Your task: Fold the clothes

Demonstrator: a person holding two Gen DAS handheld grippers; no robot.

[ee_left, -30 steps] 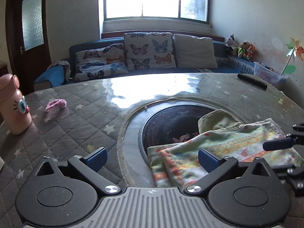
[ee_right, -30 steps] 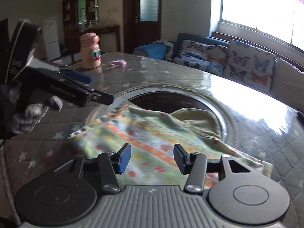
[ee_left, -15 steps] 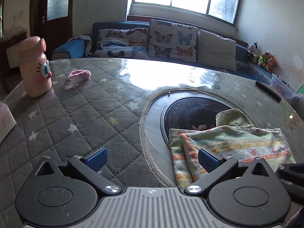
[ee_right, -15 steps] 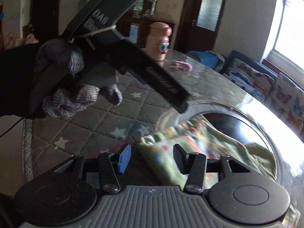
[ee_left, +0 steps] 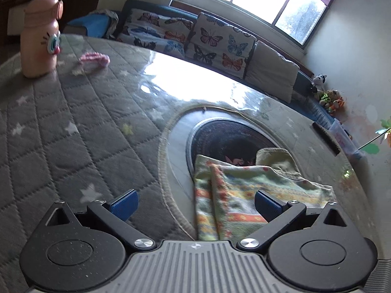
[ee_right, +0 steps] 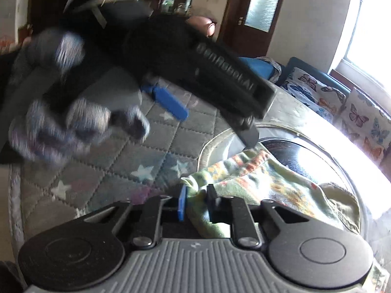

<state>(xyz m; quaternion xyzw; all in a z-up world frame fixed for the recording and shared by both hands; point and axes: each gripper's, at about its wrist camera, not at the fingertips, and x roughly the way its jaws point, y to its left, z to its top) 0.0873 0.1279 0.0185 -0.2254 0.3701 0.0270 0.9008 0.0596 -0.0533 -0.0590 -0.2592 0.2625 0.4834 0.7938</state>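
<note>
On the quilted table (ee_left: 73, 131), soft light towel (ee_left: 256, 190): right gripper (ee_right: 196, 201) pinching its bunched corner, left gripper (ee_left: 195, 202) gaping wide, empty.

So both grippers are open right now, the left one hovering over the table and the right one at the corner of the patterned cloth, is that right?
Not quite. The right gripper is not open: the right wrist view shows its jaws shut on a corner of the patterned cloth. The left gripper is open over the table, as the left wrist view shows.
</note>
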